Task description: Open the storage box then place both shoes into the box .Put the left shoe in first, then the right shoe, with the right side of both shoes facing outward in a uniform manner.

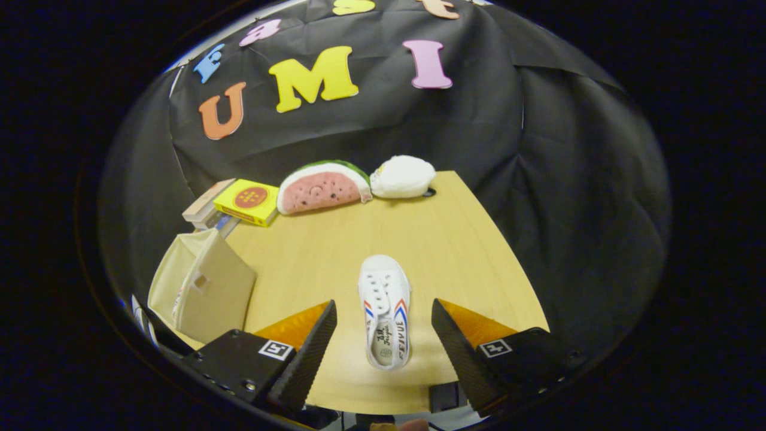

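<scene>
Hovering above the pale wooden tabletop (pixel 455 251), the claw (pixel 383 335) is spread wide with nothing in its grip, and the white canvas low-top shoe with red and blue side stripes (pixel 385 308) lies between its two fingers, touching neither. The shoe is the landmark here: its toe points away from the claw, its heel opening faces back toward it, and it rests flat on its sole. To the left of the shoe stands the beige fabric storage box (pixel 200 287), its flap seemingly swung open, though the warped view there makes that uncertain, and something striped shows at its opening that may be the other shoe. Well beyond the shoe's toe, at the far end of the tabletop, sit a plush watermelon slice (pixel 322 187) and a white plush lump (pixel 402 176), with a yellow flat box on a small stack of books (pixel 246 202) beyond and to the left. The shoe should be light, with soft canvas walls that will cave under pressure and a firmer rubber sole. The best hold is probably across the mid-body near the heel collar, fingers pressing the two sides low toward the sole, where it is stiffer and less likely to fold or slip.
</scene>
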